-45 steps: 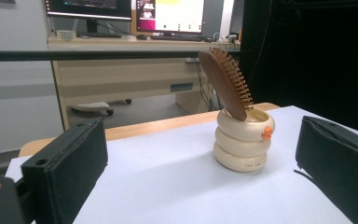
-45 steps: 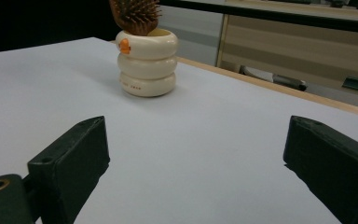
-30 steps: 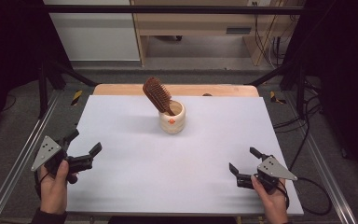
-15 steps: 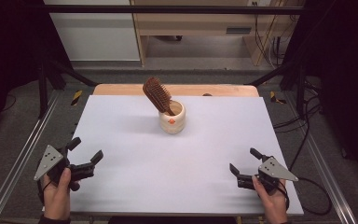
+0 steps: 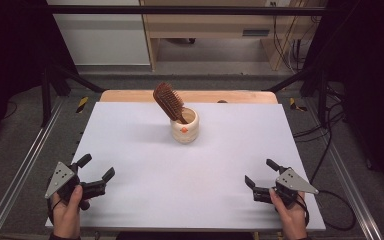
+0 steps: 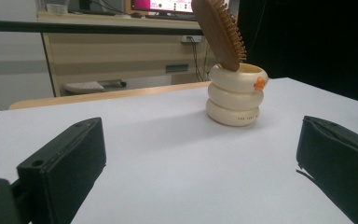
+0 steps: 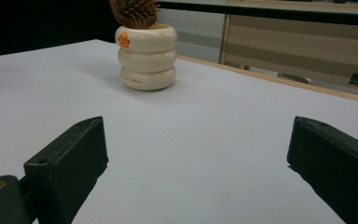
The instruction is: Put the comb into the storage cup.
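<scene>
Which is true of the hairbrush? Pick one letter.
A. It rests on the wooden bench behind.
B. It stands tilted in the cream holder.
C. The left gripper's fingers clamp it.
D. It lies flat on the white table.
B: the hairbrush leans with its handle down inside the cream holder, while both grippers sit open near the table's front edge.

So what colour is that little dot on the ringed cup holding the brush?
Orange, on the cream cup's top ring; the dot shows best in the left gripper view.

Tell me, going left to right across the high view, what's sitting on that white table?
Left gripper → wooden hairbrush leaning out of the cream cup → right gripper.
</scene>
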`<action>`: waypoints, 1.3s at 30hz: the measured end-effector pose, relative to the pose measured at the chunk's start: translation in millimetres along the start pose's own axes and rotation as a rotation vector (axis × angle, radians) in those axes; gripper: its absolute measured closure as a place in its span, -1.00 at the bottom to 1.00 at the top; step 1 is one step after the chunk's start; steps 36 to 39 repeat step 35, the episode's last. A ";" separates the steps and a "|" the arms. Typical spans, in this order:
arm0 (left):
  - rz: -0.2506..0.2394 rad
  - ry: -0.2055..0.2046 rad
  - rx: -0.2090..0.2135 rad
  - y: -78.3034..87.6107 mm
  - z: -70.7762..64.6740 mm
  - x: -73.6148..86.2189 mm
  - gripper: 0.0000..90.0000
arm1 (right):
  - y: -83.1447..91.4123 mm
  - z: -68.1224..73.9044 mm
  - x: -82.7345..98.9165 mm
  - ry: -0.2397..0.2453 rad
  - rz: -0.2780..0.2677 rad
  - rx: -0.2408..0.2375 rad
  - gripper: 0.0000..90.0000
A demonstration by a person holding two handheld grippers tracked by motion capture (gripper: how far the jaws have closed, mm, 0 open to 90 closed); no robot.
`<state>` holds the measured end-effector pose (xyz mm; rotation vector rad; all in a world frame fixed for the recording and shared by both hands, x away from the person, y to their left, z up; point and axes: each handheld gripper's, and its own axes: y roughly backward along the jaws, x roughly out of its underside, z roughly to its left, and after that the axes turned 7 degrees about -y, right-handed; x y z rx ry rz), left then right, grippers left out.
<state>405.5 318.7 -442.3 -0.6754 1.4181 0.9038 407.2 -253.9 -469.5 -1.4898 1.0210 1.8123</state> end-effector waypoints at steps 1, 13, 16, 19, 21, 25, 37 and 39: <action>0.000 -0.001 0.003 -0.2 -0.6 0.7 -0.98 | 0.0 0.1 0.2 -0.001 0.001 -0.001 -0.89; -0.027 -0.020 0.059 1.0 -10.4 6.2 -0.98 | -3.0 0.4 3.7 -0.030 -0.002 -0.022 -0.89; -0.025 -0.023 0.077 0.7 -14.3 8.2 -0.98 | -4.6 1.7 4.4 -0.034 -0.001 -0.031 -0.89; -0.025 -0.016 0.098 1.2 -18.3 10.7 -0.98 | -6.2 3.4 4.8 -0.035 0.002 -0.040 -0.89; -0.032 0.003 0.113 2.3 -20.1 12.0 -0.98 | -7.4 4.0 4.8 -0.031 0.001 -0.046 -0.89; -0.041 0.011 0.115 5.6 -22.5 14.2 -0.98 | -10.1 5.4 5.2 -0.037 -0.001 -0.063 -0.89; -0.043 0.006 0.104 4.9 -26.6 17.4 -0.98 | -12.6 8.6 4.9 -0.031 -0.005 -0.074 -0.88; -0.043 0.006 0.104 4.9 -26.6 17.4 -0.98 | -12.6 8.6 4.9 -0.031 -0.005 -0.074 -0.88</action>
